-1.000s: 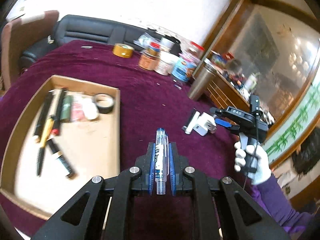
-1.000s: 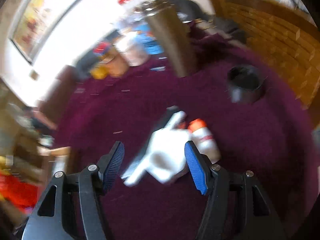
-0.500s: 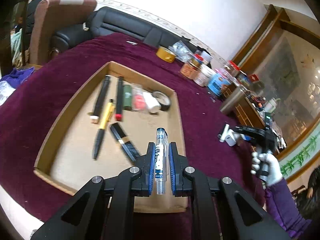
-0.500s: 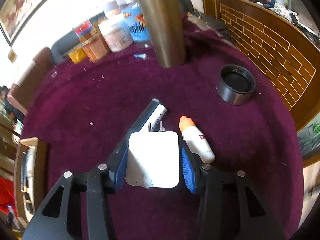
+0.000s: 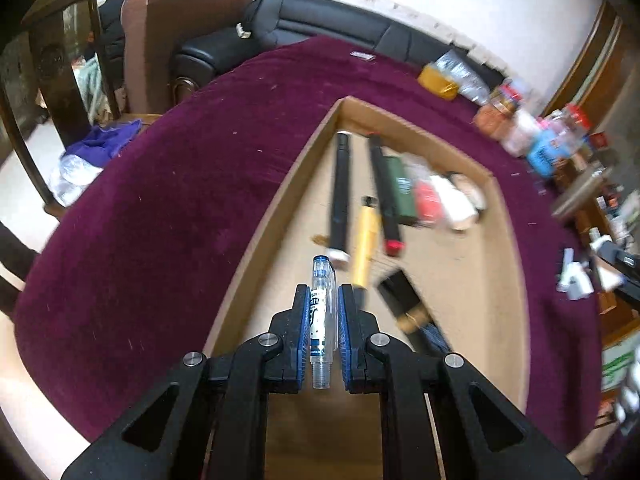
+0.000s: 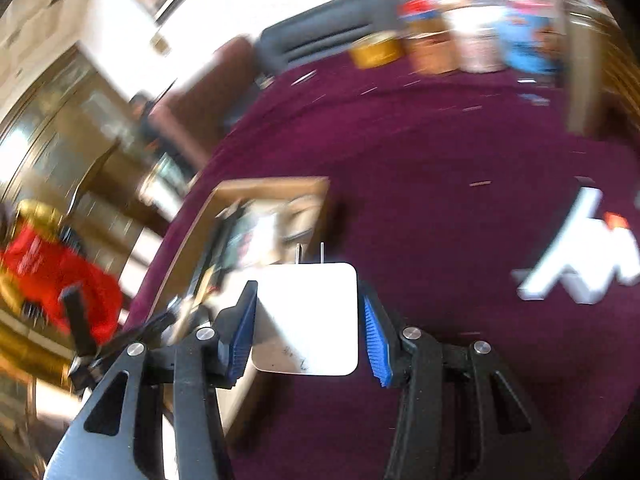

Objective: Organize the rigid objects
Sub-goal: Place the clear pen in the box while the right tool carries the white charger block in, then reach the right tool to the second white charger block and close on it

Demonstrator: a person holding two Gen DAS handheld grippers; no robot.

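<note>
My left gripper (image 5: 323,300) is shut on a clear pen with a blue cap (image 5: 321,312) and holds it over the near left part of the cardboard tray (image 5: 276,216). The tray holds several pens, markers and small items, among them a yellow pen (image 5: 366,248) and a black marker (image 5: 340,192). My right gripper (image 6: 306,312) is shut on a white plug adapter (image 6: 310,316), prongs forward, above the purple tablecloth, with the tray (image 6: 276,184) ahead on the left. The right wrist view is blurred.
Jars, tins and a yellow tape roll (image 5: 438,80) stand along the table's far right edge. White items (image 6: 580,264) lie on the cloth at the right. A black sofa (image 5: 320,20) and a brown chair (image 5: 168,36) stand beyond the table.
My left gripper has carried the pen further left over the tray. My right gripper has lifted the white adapter off the cloth and swung left toward the tray.
</note>
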